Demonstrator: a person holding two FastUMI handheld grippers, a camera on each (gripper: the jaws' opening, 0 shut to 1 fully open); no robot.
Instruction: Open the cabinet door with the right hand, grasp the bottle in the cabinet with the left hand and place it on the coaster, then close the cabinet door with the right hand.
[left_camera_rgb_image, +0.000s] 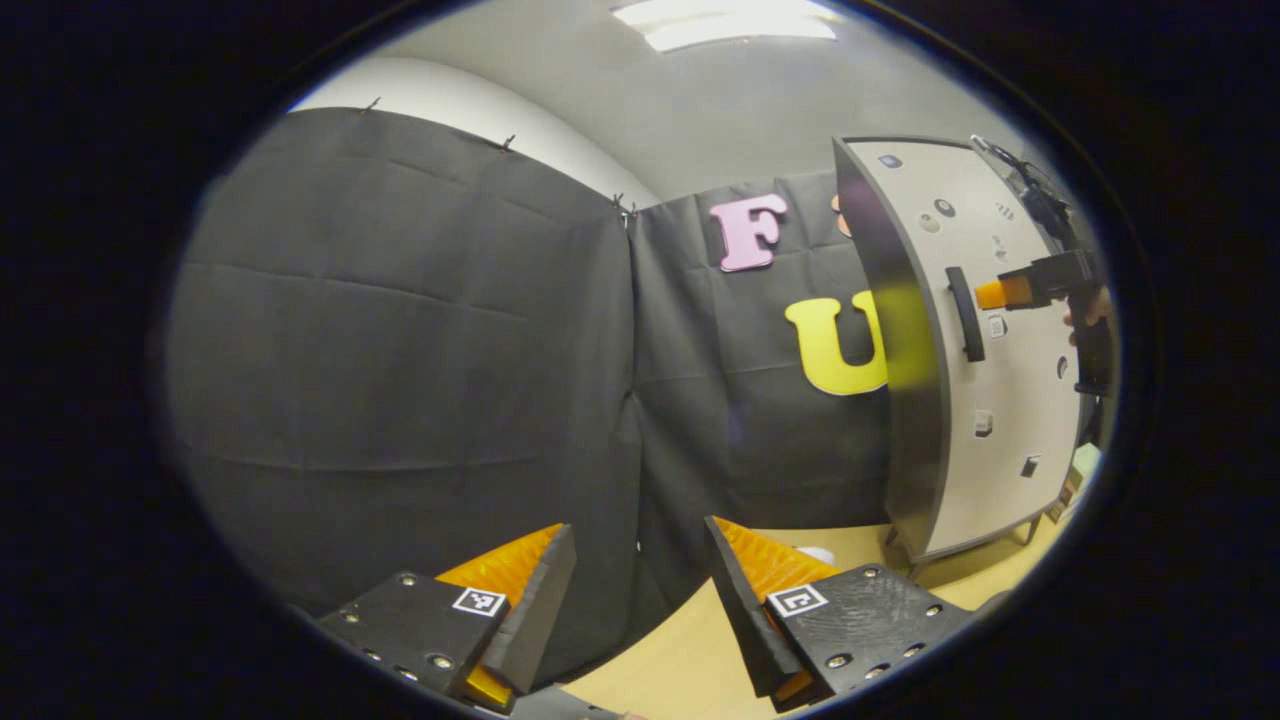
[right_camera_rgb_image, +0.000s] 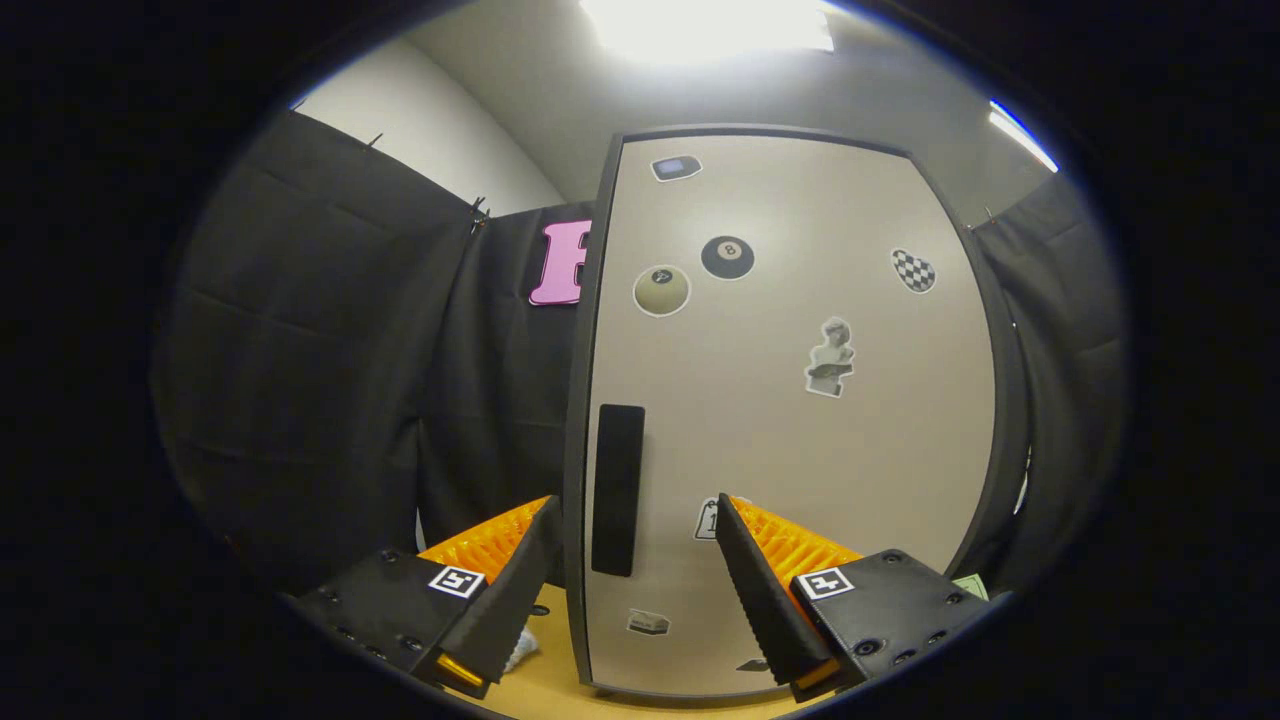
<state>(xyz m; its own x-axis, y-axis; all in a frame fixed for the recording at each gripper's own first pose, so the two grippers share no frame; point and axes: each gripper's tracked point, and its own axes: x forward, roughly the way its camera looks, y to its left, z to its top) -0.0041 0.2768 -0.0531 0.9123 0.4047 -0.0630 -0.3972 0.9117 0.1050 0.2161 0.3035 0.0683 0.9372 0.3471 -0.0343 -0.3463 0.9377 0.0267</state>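
Cabinet door stands closed and flat-on ahead of my right gripper in the right gripper view, its pale face carrying several stickers. My right jaws are spread wide and grip nothing. The door's dark vertical handle sits between the two fingers at about 12 o'clock from their midpoint; I cannot tell whether either finger touches it. The door's hinge-free edge runs just beside the left-hand finger.

In the left gripper view, my left gripper hangs over the tan table top, jaws wide and empty, facing the dark cloth wall. The cabinet stands at about 2 o'clock, well apart from these fingers. My right gripper appears there too, just beside the handle, with a hand behind it.

The bottle and coaster I cannot locate from either camera.
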